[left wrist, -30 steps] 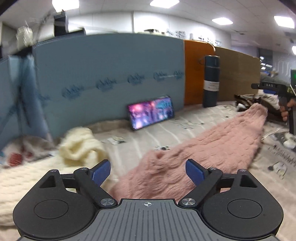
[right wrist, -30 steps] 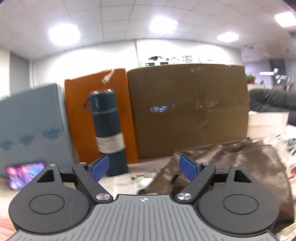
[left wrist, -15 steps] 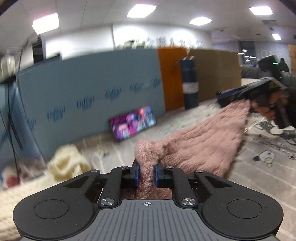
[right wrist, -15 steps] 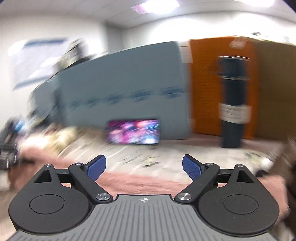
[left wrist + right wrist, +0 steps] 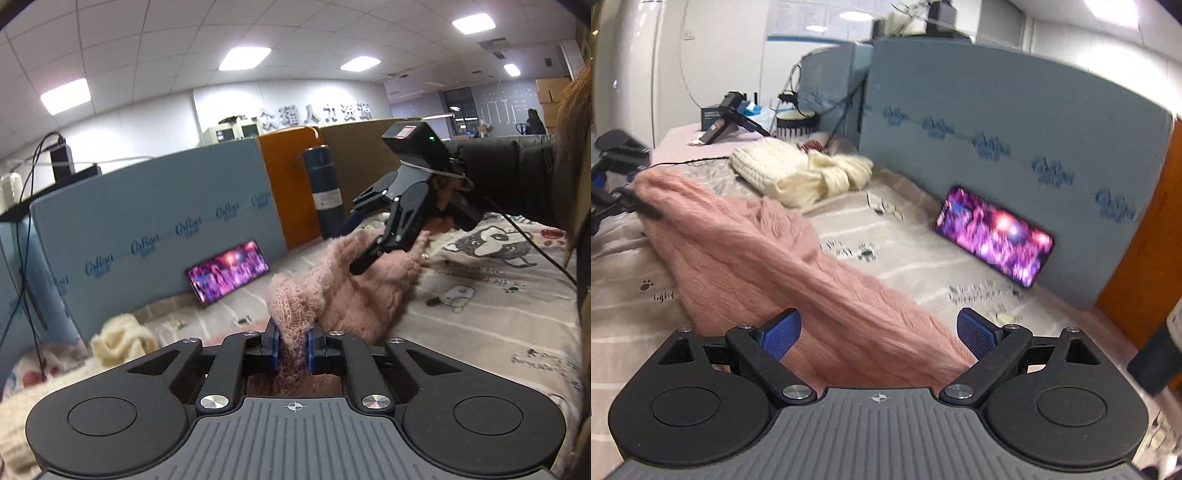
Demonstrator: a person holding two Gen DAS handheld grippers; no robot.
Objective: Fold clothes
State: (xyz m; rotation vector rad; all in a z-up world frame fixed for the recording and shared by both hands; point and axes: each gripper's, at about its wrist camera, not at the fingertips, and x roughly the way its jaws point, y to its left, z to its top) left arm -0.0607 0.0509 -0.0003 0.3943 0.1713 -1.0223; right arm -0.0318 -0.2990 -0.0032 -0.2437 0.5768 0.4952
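A fuzzy pink sweater [image 5: 354,280] lies stretched across the printed bedsheet [image 5: 480,295]. My left gripper [image 5: 292,349] is shut on a bunched end of it, the knit squeezed between the blue pads. In the right wrist view the same pink sweater [image 5: 768,258] runs from the far left down between the fingers of my right gripper [image 5: 879,332], which stands open over its other end. The left wrist view shows the right gripper [image 5: 354,243] held by a hand in a dark sleeve, its fingers straddling the sweater's far end.
A cream knit garment [image 5: 798,170] lies heaped by the blue partition [image 5: 997,122]. A lit phone [image 5: 993,236] leans against that partition. A dark flask [image 5: 325,192] stands before an orange panel [image 5: 291,184]. Cables and devices sit on the far surface [image 5: 731,118].
My left gripper closed on the pink sweater's end and lifted it. My right gripper swung left from the flask and boxes and came down over the sweater's other end, staying open.
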